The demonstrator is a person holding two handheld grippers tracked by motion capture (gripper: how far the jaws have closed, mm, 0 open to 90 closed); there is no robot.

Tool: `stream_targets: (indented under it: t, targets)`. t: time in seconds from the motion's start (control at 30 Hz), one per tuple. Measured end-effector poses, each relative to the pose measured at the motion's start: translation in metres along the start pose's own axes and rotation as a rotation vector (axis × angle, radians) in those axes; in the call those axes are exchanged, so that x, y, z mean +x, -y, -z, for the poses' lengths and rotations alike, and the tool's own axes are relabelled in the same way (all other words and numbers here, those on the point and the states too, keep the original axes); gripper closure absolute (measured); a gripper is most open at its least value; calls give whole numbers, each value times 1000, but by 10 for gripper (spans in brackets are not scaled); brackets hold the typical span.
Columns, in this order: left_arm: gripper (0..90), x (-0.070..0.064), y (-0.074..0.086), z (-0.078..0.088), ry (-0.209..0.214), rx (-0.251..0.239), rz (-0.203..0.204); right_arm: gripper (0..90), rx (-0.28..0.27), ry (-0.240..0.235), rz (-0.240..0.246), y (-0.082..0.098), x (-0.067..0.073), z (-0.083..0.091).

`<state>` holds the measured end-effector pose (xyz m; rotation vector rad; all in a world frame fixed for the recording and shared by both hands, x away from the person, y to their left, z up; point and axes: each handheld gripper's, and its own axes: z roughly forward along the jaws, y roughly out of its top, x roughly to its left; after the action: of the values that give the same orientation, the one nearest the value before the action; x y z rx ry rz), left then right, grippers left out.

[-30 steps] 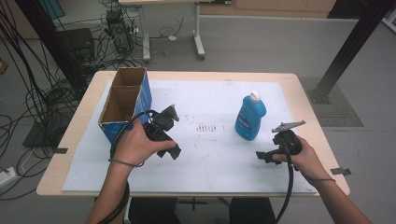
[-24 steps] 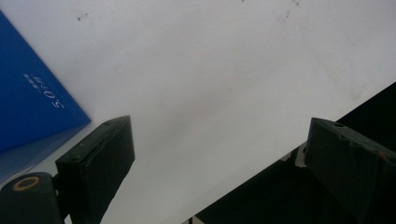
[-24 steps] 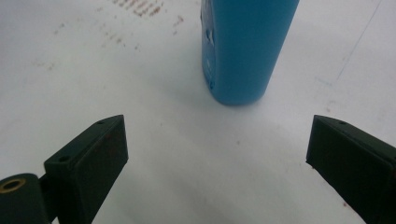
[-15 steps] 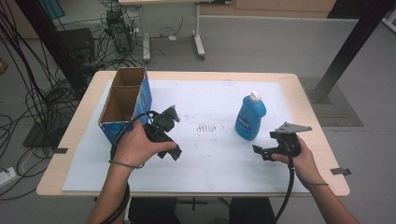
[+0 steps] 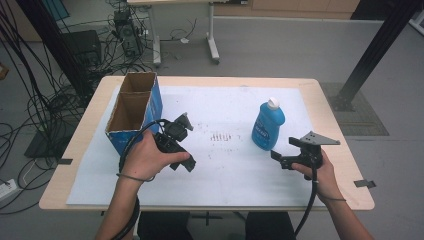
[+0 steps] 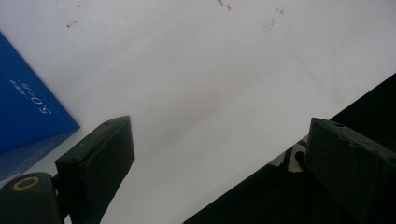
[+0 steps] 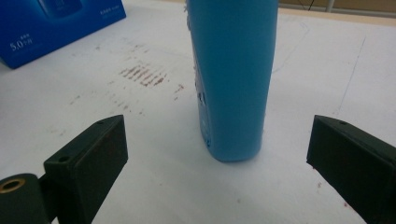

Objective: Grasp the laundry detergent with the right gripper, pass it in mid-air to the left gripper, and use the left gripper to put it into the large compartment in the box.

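Item: blue bottle (image 5: 267,126), white cap, standing upright on the white paper sheet (image 5: 235,165) at centre right of the high view. In the right gripper view the bottle (image 7: 232,79) fills the upper centre, base planted on the paper, nothing touching it.

Item: your right tool (image 5: 278,158), lower right of the high view, just below and right of the bottle. Its jaws are spread wide and empty; in its own view they flank the bottle's base from nearer the lens, not yet around it.

Item: your left tool (image 5: 183,122), left of centre, resting low over the paper beside the box. Jaws released, nothing between them, as the left gripper view confirms.

Item: cardboard box (image 5: 134,111), blue outside, open top, at upper left of the table (image 5: 330,107). Its blue wall (image 6: 28,107) appears at the left edge of the left gripper view.

Item: reddish smudges (image 5: 220,136) on the paper between the box and the bottle.

Hazards, as judged:
- The bottle is tall on a narrow base. If you come in off-centre, one jaw will likely nudge it first and tip it.
- Its sides look smooth and curved. A grip too near the base may let it swing or slip when you lift.
- A trailing cable could catch the bottle.
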<state>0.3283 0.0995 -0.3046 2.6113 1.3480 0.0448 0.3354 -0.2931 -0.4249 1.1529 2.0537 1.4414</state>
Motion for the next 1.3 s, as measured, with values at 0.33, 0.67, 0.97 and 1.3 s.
stream_targets:
  t: [0.33,0.67,0.97,1.3]
  targets:
    - [88,2,2,3,-9,1,5,48,-13,-15,19,-2,0,-9]
    - [88,3,2,4,-9,6,4,53,-16,-10,31,-2,-3,-20]
    - [88,1,2,6,-9,-1,4,56,-22,4,45,-2,-8,-29]
    - [88,1,2,9,-8,-4,3,55,-32,15,65,-2,-11,-41]
